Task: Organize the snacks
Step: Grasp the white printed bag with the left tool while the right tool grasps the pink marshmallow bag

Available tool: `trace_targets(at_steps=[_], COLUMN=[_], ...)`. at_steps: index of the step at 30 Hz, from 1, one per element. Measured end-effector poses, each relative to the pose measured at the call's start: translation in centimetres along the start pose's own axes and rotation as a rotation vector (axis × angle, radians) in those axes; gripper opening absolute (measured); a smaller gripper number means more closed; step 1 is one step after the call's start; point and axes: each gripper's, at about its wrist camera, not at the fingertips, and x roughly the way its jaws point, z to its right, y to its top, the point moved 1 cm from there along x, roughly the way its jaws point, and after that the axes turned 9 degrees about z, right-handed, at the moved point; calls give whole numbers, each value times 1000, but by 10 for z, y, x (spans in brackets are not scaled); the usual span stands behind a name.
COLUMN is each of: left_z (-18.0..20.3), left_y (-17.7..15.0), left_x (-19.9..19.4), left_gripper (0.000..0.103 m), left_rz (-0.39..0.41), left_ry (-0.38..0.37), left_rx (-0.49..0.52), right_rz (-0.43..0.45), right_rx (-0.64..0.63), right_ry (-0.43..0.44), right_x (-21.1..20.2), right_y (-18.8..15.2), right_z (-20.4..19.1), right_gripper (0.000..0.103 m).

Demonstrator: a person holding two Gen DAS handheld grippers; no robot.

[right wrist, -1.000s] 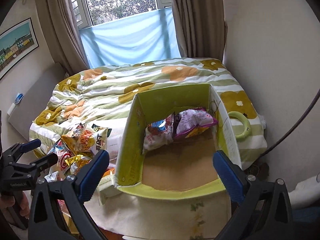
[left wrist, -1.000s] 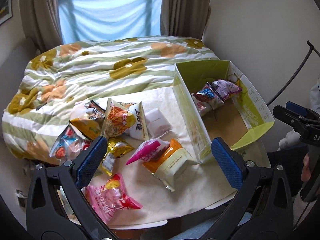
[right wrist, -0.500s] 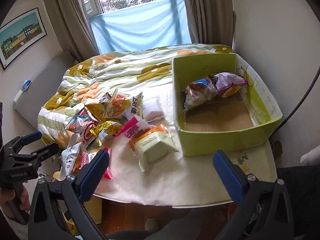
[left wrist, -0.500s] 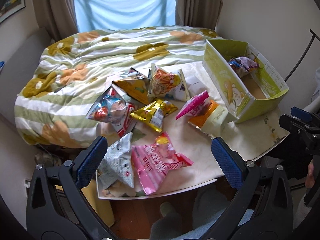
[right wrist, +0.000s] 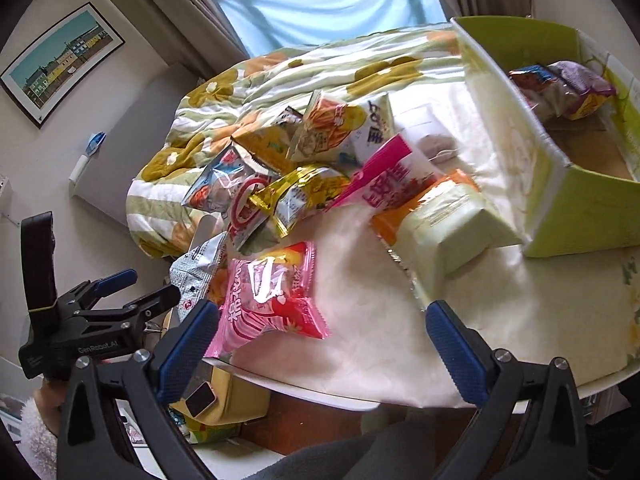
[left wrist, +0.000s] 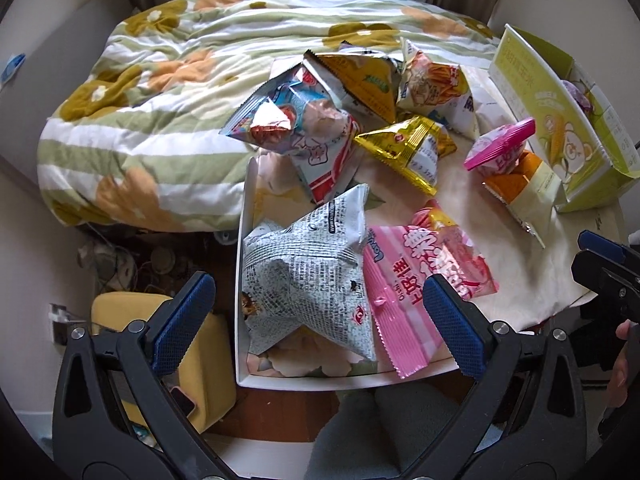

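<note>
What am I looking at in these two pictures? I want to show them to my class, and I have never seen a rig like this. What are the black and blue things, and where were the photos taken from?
No robot here: a person holds a hand-held grasping tool in each hand, and each tool carries a wide-angle camera looking forward along its two blue-padded fingers. One picture comes from the left tongs, the other from the right tongs. Each view also catches the other tool at its edge.

On the table lies a loose heap of snack packets, among them a grey printed bag, a pink striped packet and a gold packet. To the right stands a green cardboard box with a couple of packets already inside. Behind is a flowered quilt.

Both tongs are open and hold nothing.
</note>
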Motion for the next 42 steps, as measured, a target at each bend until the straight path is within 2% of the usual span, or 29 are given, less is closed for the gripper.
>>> trace_targets(at_steps=[7, 14, 15, 19, 25, 36, 38, 42], left_z=[-2, -7, -7, -7, -6, -5, -6, -6], left_y=[0, -4, -4, -2, -2, -11, -13, -17], left_x=[36, 55, 56, 59, 58, 43, 40, 38], left_gripper=[103, 102, 101, 83, 72, 68, 68, 68], left_rz=[-48, -83, -84, -81, -88, -74, -72, -66], left_ry=[33, 54, 54, 54, 47, 32, 33, 29], left_rx=[9, 18, 14, 13, 20, 0, -10, -15], right_rz=[-63, -133, -140, -160, -203, -259, -263, -279], right_rx=[6, 11, 8, 4, 2, 15, 14, 16], right_ry=[72, 121, 126, 149, 152, 189, 189, 215], right_x=[46, 78, 81, 92, 104, 121, 122, 124], right_y=[0, -4, -5, -8, -8, -16, -15, -16], right_z=[-10, -16, -19, -23, -22, -22, -23, -25], right_gripper=[103, 103, 103, 103, 103, 102, 102, 86])
